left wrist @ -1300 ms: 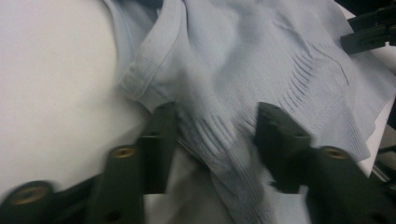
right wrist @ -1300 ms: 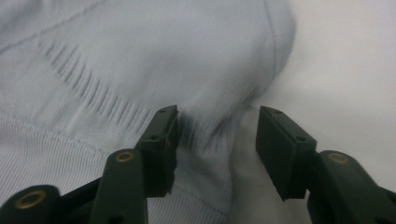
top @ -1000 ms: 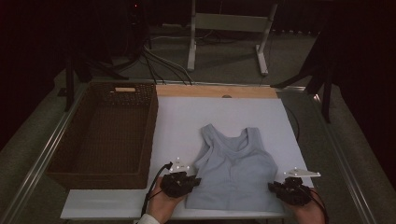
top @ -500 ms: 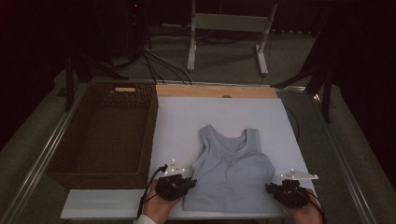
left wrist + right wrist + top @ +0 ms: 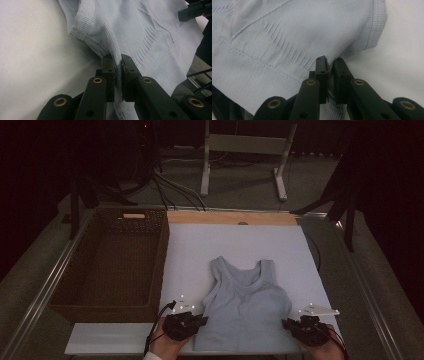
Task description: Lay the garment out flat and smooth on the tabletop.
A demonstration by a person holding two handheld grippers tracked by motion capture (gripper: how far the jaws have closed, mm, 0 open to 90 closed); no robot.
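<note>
The left gripper (image 5: 118, 65) has its jaws pressed together on a fold of the light blue top (image 5: 140, 32), pinching the ribbed edge at the hem corner. The right gripper (image 5: 330, 66) is closed in the same way on the opposite hem corner of the top (image 5: 294, 30), with a thin layer of cloth between its jaws. In the high view both grippers, left (image 5: 202, 321) and right (image 5: 286, 323), sit at the near edge of the desk (image 5: 235, 240). The top (image 5: 245, 307) lies flat on the white surface between them, its shoulder straps pointing away from the person. A brown wicker basket (image 5: 80, 302) stands just beside the white surface, at the left.
</note>
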